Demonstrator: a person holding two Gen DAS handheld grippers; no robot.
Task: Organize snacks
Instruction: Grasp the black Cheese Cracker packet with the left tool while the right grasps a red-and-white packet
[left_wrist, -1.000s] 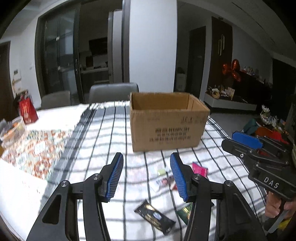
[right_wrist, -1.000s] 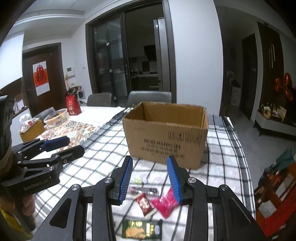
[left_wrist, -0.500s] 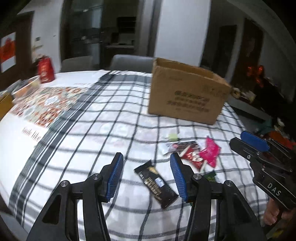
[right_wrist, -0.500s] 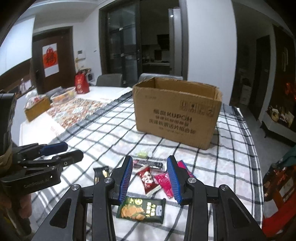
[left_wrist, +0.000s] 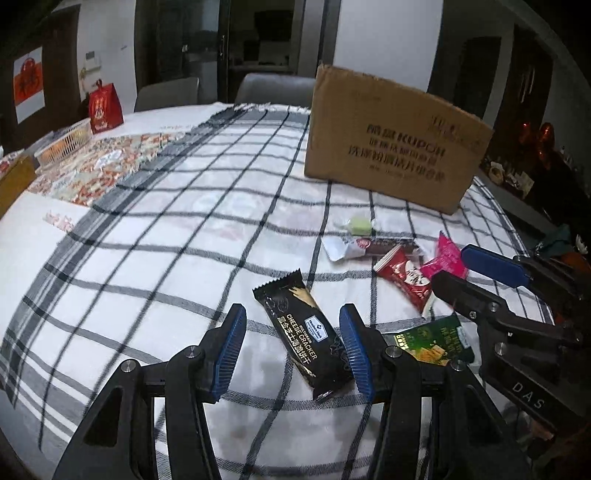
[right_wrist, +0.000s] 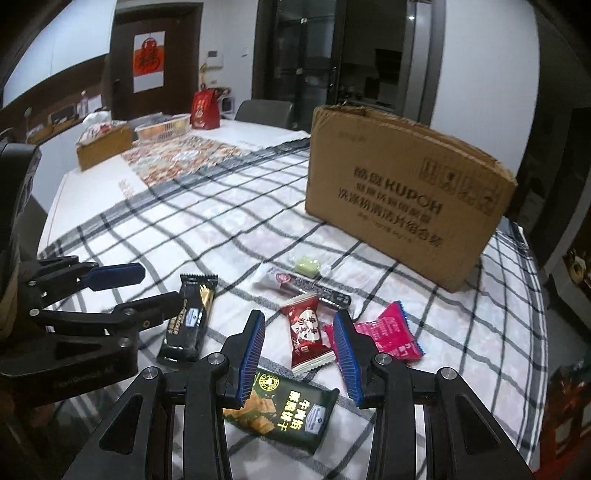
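Checked tablecloth (left_wrist: 155, 236) carries the snacks in front of a cardboard box (left_wrist: 395, 147). From the left wrist view, the left gripper (left_wrist: 291, 347) hangs parted and empty over the black cracker pack (left_wrist: 301, 332). Only the right wrist view shows the green biscuit pack (right_wrist: 284, 410) whole, under the right gripper (right_wrist: 299, 354), also parted and empty, near the red candy (right_wrist: 304, 336).

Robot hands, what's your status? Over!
Both claws open, empty. Left claw over black cracker pack; right claw over red snack. Box path clear.
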